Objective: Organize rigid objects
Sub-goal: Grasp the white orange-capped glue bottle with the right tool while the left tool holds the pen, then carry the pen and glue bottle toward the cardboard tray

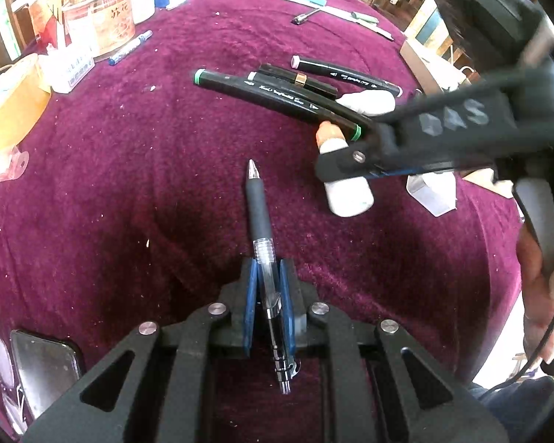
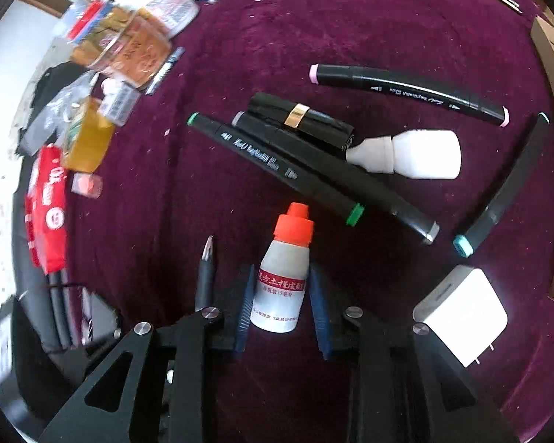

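My left gripper (image 1: 267, 269) is shut on a black-grip pen (image 1: 258, 206) with a clear barrel, its tip pointing away over the purple cloth (image 1: 147, 184). My right gripper (image 2: 281, 277) is shut on a small white bottle with an orange cap (image 2: 282, 269), which lies on the cloth with the blue pads against its sides. In the left wrist view this bottle (image 1: 349, 195) shows under the right gripper's finger. Just beyond lie a green-capped marker (image 2: 277, 166), a black tube with a gold band (image 2: 299, 116), a white squeeze bottle (image 2: 417, 153), a pink-capped marker (image 2: 406, 90) and a teal-capped marker (image 2: 506, 188).
A white charger plug (image 2: 461, 313) sits right of the right gripper. Tins (image 1: 103, 22), a tape roll (image 1: 11, 107) and small boxes crowd the far left. A phone (image 1: 44, 365) lies near left. More pens (image 1: 306, 16) lie far back. A hand (image 1: 543, 269) holds the right gripper.
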Motion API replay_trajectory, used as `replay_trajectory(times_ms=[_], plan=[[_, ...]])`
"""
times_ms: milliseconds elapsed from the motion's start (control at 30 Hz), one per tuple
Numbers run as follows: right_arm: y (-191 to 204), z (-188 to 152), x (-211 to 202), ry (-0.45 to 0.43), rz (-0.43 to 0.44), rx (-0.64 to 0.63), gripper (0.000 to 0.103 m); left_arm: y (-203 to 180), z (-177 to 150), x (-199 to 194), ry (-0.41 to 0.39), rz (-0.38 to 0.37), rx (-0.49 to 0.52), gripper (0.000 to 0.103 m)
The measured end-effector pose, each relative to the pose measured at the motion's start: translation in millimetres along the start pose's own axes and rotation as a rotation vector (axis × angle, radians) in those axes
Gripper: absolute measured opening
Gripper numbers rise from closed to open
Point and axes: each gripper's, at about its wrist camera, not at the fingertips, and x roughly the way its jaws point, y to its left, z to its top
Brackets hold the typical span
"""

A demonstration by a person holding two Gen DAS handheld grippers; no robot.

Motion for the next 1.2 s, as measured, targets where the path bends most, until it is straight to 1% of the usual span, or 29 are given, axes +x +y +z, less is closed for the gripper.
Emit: replay_trajectory(times_ms=[200, 400, 533, 600, 667, 733, 867, 967, 1000, 1067, 1200], plan=[[-9, -20, -20, -0.046, 0.014, -0.036, 0.024, 9, 4, -2, -0.012, -0.042, -0.039, 0.010], [-10, -26, -25, -0.047, 0.036, -0.051, 0.024, 11, 10, -7, -0.023, -0.056, -0.064, 0.009], [-11, -29, -20, -0.020, 0.037, -0.070, 0.024, 8, 10, -3, -0.010, -0.032, -0.056, 0.009], [-9, -35, -17, -0.012, 0.018, -0.098, 0.024, 7, 10, 0, 0.007, -0.025, -0.058, 0.009], [-7, -37, -13, -0.004, 0.004, -0.120, 0.024, 2, 8, 2, 0.031, 0.006, -0.033, 0.010], [-7, -40, -10, 0.010, -0.005, -0.131, 0.024, -4, 4, 1, 0.038, 0.031, -0.013, 0.010], [-7, -42, -3, 0.027, -0.017, -0.148, 0.024, -9, 3, 3, 0.038, 0.060, 0.011, 0.010], [-4, -45, -4, 0.014, -0.034, -0.186, 0.024, -9, 3, 4, 0.019, 0.063, 0.013, 0.009], [-5, -46, -5, 0.012, -0.029, -0.183, 0.024, -8, 3, 4, 0.016, 0.057, 0.003, 0.009], [-6, -47, -10, 0.000, -0.016, -0.185, 0.024, -4, 5, -1, -0.007, 0.011, -0.028, 0.008], [-9, -47, -24, -0.044, -0.003, -0.186, 0.024, -3, 12, -11, -0.034, -0.032, -0.050, 0.008]])
